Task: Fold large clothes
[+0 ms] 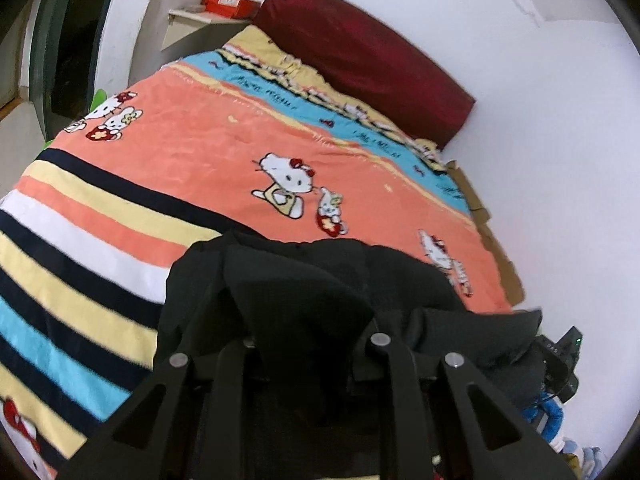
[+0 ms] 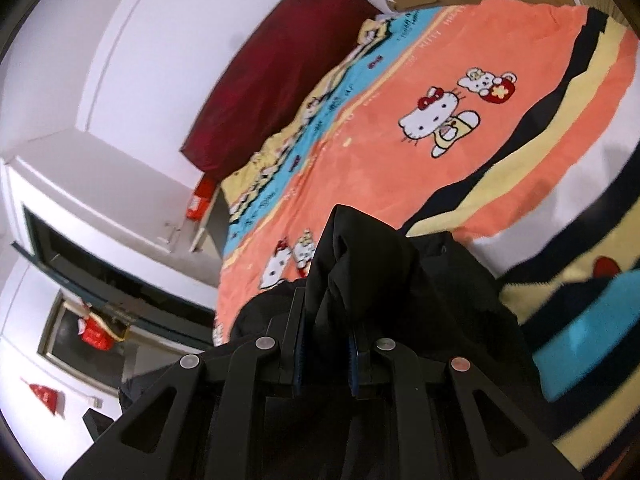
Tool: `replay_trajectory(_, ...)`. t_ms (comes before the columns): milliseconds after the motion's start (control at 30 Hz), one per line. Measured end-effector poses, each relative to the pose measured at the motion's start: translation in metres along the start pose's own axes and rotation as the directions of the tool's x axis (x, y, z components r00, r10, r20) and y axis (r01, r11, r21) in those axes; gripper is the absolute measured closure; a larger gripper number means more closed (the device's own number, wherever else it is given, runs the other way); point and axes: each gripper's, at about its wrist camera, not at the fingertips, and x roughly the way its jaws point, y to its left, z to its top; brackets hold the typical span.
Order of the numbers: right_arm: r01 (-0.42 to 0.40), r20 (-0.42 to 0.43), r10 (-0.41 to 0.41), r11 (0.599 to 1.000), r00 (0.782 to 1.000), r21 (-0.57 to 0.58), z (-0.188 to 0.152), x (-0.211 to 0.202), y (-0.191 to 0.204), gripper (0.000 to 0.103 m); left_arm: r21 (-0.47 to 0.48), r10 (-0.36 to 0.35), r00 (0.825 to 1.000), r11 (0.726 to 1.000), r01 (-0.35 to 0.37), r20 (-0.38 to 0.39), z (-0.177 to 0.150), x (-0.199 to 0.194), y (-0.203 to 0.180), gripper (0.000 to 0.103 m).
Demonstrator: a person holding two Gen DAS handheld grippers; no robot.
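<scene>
Both wrist views, taken over a bed (image 1: 120, 216) spread with a striped cartoon-cat blanket (image 1: 224, 128). The black garment (image 1: 304, 280) hangs bunched from both of your claws above the near end of the bed, with the dark red headboard cushion (image 1: 360, 48) at the far end.

Left claw (image 1: 312, 344): its fingers are buried under folds of the black cloth, so the pads are not visible; the fabric drapes over and between them, and it appears clamped on the garment. Right claw (image 2: 326, 344): its blue-lined pads (image 2: 299, 356) stand close together with a ridge of black fabric pinched between them, rising to a peak just ahead of the tips.

The relation to watch: the garment lies directly ahead of and below each claw, stretched between your two hands, so its long axis probably runs from claw to claw, across the width of the bed, not toward the headboard. Neither hand is clearly the nearer; each holds its own end. The open orange field of the blanket lies ahead of both claws, well clear of the cushion, and in all likelihood serves as the laying surface.

The hanging part below the claws is hidden, so how much cloth already touches the bed cannot be told.
</scene>
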Motion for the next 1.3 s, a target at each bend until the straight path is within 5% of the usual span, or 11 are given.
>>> replay_trajectory(233, 0.095, 0.0, -0.095, 0.995, 0.996, -0.019, 0.015, 0.064, -0.01, 0.086, 0.011, 0.07, 0.996, 0.998, -0.069, -0.058, 0.021, 0.086, 0.015, 0.081)
replay_trajectory(600, 0.204, 0.013, -0.204, 0.97, 0.979, -0.134, 0.036, 0.122, -0.004, 0.082, -0.106, 0.047, 0.991, 0.992, -0.06, -0.123, 0.044, 0.16, 0.036, 0.078)
replay_trajectory(767, 0.23, 0.031, -0.228, 0.957, 0.973, -0.177, 0.032, 0.119, 0.0, 0.07, -0.109, 0.01, 0.995, 0.994, -0.02, -0.094, 0.043, 0.149, 0.038, 0.073)
replay_trajectory(933, 0.298, 0.081, -0.287, 0.924, 0.955, -0.238, 0.037, 0.105, 0.01, 0.043, -0.092, 0.038, 0.999, 0.995, -0.04, -0.026, 0.056, 0.115, 0.038, 0.05)
replay_trajectory(1133, 0.344, 0.175, -0.3, 0.87, 0.938, -0.354, 0.038, 0.066, 0.039, 0.038, 0.003, 0.147, 0.984, 0.989, -0.148, 0.102, 0.076, 0.057, 0.02, 0.049)
replay_trajectory(1300, 0.318, 0.203, -0.25, 0.83, 0.947, -0.459, 0.011, 0.04, 0.071, 0.036, 0.106, 0.114, 0.988, 0.987, -0.125, 0.101, 0.047, 0.036, -0.017, 0.049)
